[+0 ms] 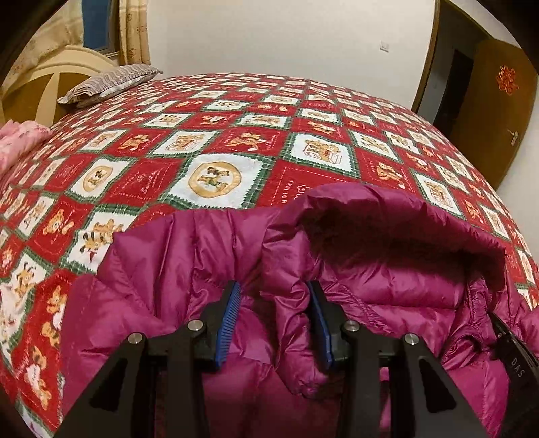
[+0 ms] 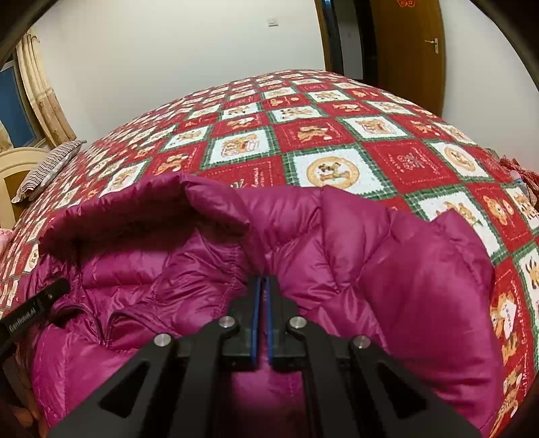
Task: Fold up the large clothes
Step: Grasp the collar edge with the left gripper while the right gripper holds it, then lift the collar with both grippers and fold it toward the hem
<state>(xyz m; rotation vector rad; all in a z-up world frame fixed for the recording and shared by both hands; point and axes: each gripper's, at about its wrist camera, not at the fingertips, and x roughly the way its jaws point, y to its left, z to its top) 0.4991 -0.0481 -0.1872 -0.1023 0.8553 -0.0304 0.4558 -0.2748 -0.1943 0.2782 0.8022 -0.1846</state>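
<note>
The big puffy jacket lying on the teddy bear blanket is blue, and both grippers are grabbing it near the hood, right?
Not blue. Both wrist views show the puffy jacket is magenta. The rest holds: it lies on the teddy bear blanket, with the left gripper and right gripper gripping it beside the hood.

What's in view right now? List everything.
jacket: one, magenta, puffy, hooded, on the near bedspread
bedspread: one, red, white and green bear checks, over the bed
pillow: one, striped, far left
pink cloth: one, left edge
headboard: one, cream, far left
curtain: one, beige, by the window
door: one, brown, far right
left gripper: black, blue pads, a jacket fold between them
right gripper: black, shut on jacket
</note>
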